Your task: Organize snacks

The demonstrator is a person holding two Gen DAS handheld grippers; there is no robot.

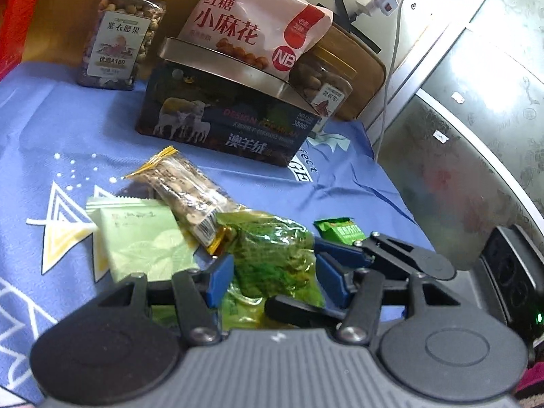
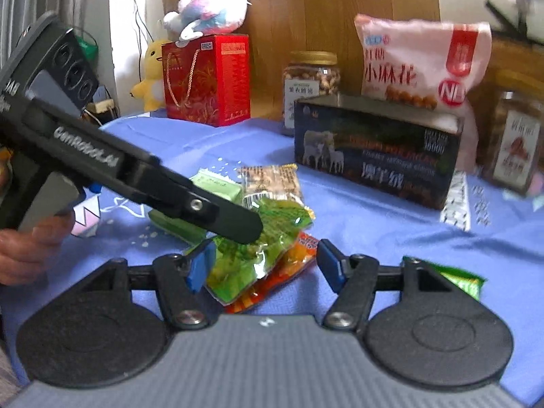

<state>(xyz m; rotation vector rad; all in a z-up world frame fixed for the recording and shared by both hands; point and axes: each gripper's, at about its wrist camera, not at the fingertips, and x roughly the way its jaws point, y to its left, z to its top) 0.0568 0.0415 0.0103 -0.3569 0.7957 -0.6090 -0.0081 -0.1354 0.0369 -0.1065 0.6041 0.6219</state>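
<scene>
Two claws meet over one heap of loose snacks on the blue-clothed surface (image 1: pixel 102 129). The left claw (image 1: pixel 273 268) is closed on a green packet (image 1: pixel 272 255), a blue pad against each long edge. The packet's long axis runs straight ahead of that claw, so the hold crosses its narrow width. The right claw (image 2: pixel 265 265) is open and holds nothing. An orange packet (image 2: pixel 272 285) lies just ahead of its gap, partly tucked under the green one and slanting from lower left to upper right.

The rest of the heap lies left of the green packet in the left view. A nut bar (image 1: pixel 187 187) touches its far corner, and a pale sachet (image 1: pixel 142 241) sits beside that. A small green pack (image 1: pixel 340 231) lies just to the right, next to the right claw's fingers.

A dark tin (image 1: pixel 221 115) stands well beyond the heap, ahead and slightly left, with a pink bag (image 1: pixel 251 23) resting on top. Any carry to the tin would likely run forward along the packet's own length. The left hand already has the green packet, while the right is nearer the orange one beneath it.
</scene>
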